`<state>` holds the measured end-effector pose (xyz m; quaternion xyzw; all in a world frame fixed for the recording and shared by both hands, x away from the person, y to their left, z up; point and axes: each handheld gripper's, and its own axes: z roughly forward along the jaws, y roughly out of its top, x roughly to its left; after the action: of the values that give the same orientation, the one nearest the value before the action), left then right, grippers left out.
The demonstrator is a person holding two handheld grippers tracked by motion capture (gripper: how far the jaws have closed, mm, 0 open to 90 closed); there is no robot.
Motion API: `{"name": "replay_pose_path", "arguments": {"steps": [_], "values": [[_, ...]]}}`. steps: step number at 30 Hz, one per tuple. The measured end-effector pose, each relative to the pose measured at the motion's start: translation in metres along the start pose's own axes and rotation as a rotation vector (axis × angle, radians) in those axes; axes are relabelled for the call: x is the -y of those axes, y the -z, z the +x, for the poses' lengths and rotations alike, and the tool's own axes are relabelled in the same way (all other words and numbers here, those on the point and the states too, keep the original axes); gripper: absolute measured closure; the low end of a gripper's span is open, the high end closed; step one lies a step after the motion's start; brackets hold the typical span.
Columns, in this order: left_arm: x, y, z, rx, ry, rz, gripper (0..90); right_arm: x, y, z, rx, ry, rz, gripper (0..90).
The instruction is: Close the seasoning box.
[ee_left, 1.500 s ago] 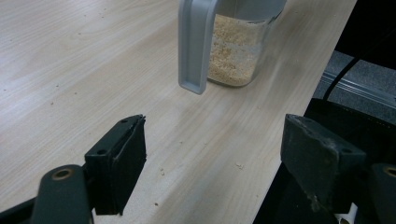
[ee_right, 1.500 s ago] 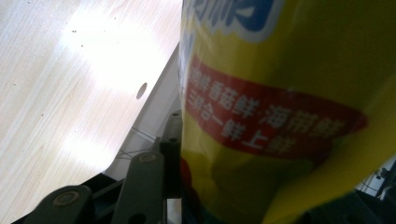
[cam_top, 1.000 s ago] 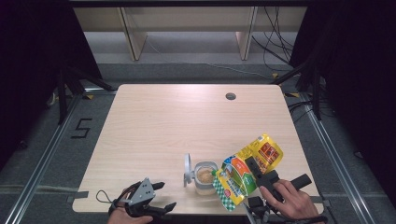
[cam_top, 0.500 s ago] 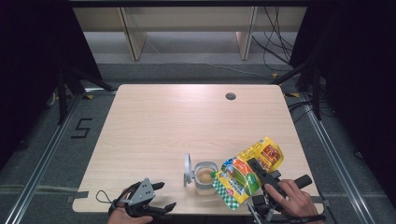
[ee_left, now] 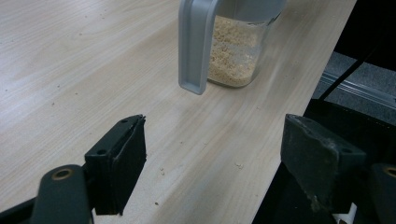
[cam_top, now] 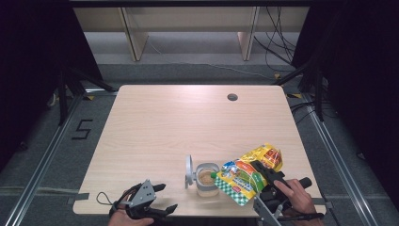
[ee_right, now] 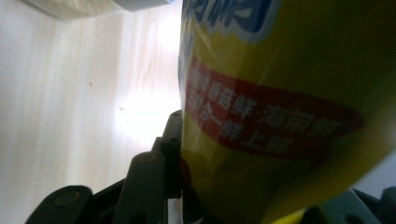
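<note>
A clear jar point(cam_top: 207, 178) holding tan granules point(ee_left: 232, 56) stands near the table's front edge, its grey flip lid point(cam_top: 189, 170) hanging open on the left side. My right gripper point(cam_top: 263, 175) is shut on a yellow and green seasoning pouch point(cam_top: 247, 173), tilted with its green-capped corner over the jar's mouth. In the right gripper view the pouch point(ee_right: 289, 107) is pressed against the jaw. My left gripper point(cam_top: 157, 200) stands open at the front left edge, apart from the jar, with nothing between its jaws point(ee_left: 210, 163).
The wooden table point(cam_top: 179, 122) has a small round hole point(cam_top: 232, 97) at the back right. Its front edge lies just below both grippers. Metal rails and cables run along the floor beside the table.
The right gripper has carried the pouch a little to the left, so its corner now sits over the jar. The left gripper has stayed put.
</note>
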<state>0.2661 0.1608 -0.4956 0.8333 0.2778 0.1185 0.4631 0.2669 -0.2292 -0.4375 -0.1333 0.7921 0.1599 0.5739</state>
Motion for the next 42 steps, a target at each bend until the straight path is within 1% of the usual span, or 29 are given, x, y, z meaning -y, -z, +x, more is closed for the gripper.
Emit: {"name": "replay_pose_path", "arguments": {"steps": [1, 2, 3, 4, 5, 6, 8, 9, 10, 15, 16, 17, 18, 19, 21, 22, 23, 24, 26, 27, 28, 29, 31, 32, 33, 35, 36, 39, 42], "values": [[0.0, 0.0, 0.0, 0.0, 0.001, 0.0, 22.0, 0.001, -0.001, -0.003, 0.007, 0.025, -0.03, 63.1], [0.0, 0.0, 0.0, 0.0, 0.001, 0.0, 22.0, 0.003, 0.0, 0.002, -0.001, -0.064, -0.016, 63.2], [0.0, 0.0, 0.0, 0.001, 0.003, 0.0, 22.0, 0.003, 0.001, -0.002, -0.001, -0.022, -0.029, 63.3], [0.0, 0.0, 0.0, 0.001, 0.001, 0.0, 22.0, 0.004, 0.001, 0.002, -0.006, -0.084, -0.032, 63.4], [0.0, 0.0, 0.0, 0.0, 0.001, -0.001, 22.0, 0.005, 0.001, 0.002, -0.01, -0.097, -0.037, 63.5], [0.0, 0.0, 0.0, 0.0, 0.002, -0.001, 22.0, 0.004, 0.001, -0.004, -0.02, -0.043, -0.059, 63.5], [0.0, 0.0, 0.001, 0.0, -0.006, -0.001, 22.0, 0.006, 0.0, 0.003, -0.035, -0.144, -0.053, 63.6], [0.0, 0.0, 0.0, 0.0, -0.004, -0.001, 22.0, 0.006, -0.002, 0.001, -0.029, -0.111, -0.084, 63.7], [0.0, 0.0, 0.001, 0.0, -0.004, -0.001, 22.0, 0.006, 0.0, 0.0, -0.034, -0.125, -0.073, 63.8], [0.0, 0.001, 0.001, 0.006, -0.005, 0.006, 22.0, 0.01, -0.003, 0.004, -0.07, -0.182, -0.103, 64.3], [0.0, 0.0, 0.001, 0.006, 0.0, 0.006, 22.0, 0.011, -0.003, 0.008, -0.076, -0.24, -0.096, 64.3], [0.0, 0.0, 0.001, 0.006, -0.009, 0.005, 22.0, 0.013, -0.007, 0.006, -0.08, -0.201, -0.123, 64.4], [0.0, 0.0, 0.001, 0.0, -0.005, -0.002, 22.0, 0.015, -0.008, 0.006, -0.08, -0.223, -0.132, 64.4], [0.0, 0.0, 0.0, 0.001, 0.0, 0.001, 22.0, 0.017, -0.006, 0.008, -0.083, -0.255, -0.111, 64.4], [0.0, 0.0, 0.0, 0.003, -0.001, 0.002, 22.0, 0.02, -0.008, 0.008, -0.088, -0.271, -0.11, 64.6], [0.0, 0.0, 0.0, 0.001, -0.003, 0.003, 22.0, 0.021, -0.008, 0.009, -0.094, -0.297, -0.111, 64.6], [0.0, 0.0, 0.0, 0.002, 0.001, 0.0, 22.0, 0.023, -0.009, 0.007, -0.093, -0.276, -0.127, 64.7], [0.0, 0.0, 0.0, 0.001, 0.001, 0.0, 22.0, 0.025, -0.009, 0.01, -0.11, -0.338, -0.126, 64.8], [0.0, 0.0, 0.0, 0.001, -0.001, 0.001, 22.0, 0.028, -0.011, 0.011, -0.122, -0.381, -0.147, 65.0], [0.0, 0.0, 0.0, 0.001, 0.0, 0.0, 22.0, 0.028, -0.011, 0.013, -0.133, -0.426, -0.141, 65.1], [0.0, 0.0, 0.001, 0.004, -0.007, 0.0, 22.1, 0.029, -0.012, 0.012, -0.137, -0.423, -0.156, 65.2], [0.0, 0.0, 0.0, 0.001, 0.001, -0.004, 22.0, 0.03, -0.012, 0.013, -0.14, -0.447, -0.163, 65.2], [0.0, 0.0, 0.001, 0.0, 0.001, -0.004, 22.0, 0.032, -0.013, 0.013, -0.152, -0.532, -0.184, 65.4], [0.0, 0.001, 0.001, 0.007, -0.001, 0.007, 22.0, 0.034, -0.015, 0.012, -0.15, -0.529, -0.199, 65.4], [0.0, 0.0, 0.0, 0.003, 0.005, -0.011, 22.0, 0.035, -0.015, 0.013, -0.153, -0.552, -0.203, 65.5], [0.0, 0.0, 0.0, 0.004, 0.004, -0.008, 22.0, 0.038, -0.018, 0.013, -0.151, -0.599, -0.212, 66.0], [0.0, 0.0, 0.001, 0.0, -0.013, -0.001, 22.0, 0.04, -0.02, 0.014, -0.154, -0.629, -0.22, 66.1], [0.0, 0.0, 0.0, 0.0, 0.0, 0.001, 22.0, 0.045, -0.026, 0.017, -0.156, -0.746, -0.24, 66.6], [0.0, 0.0, 0.001, 0.0, -0.004, 0.0, 22.0, 0.05, -0.03, 0.017, -0.16, -0.801, -0.246, 67.1]]}}
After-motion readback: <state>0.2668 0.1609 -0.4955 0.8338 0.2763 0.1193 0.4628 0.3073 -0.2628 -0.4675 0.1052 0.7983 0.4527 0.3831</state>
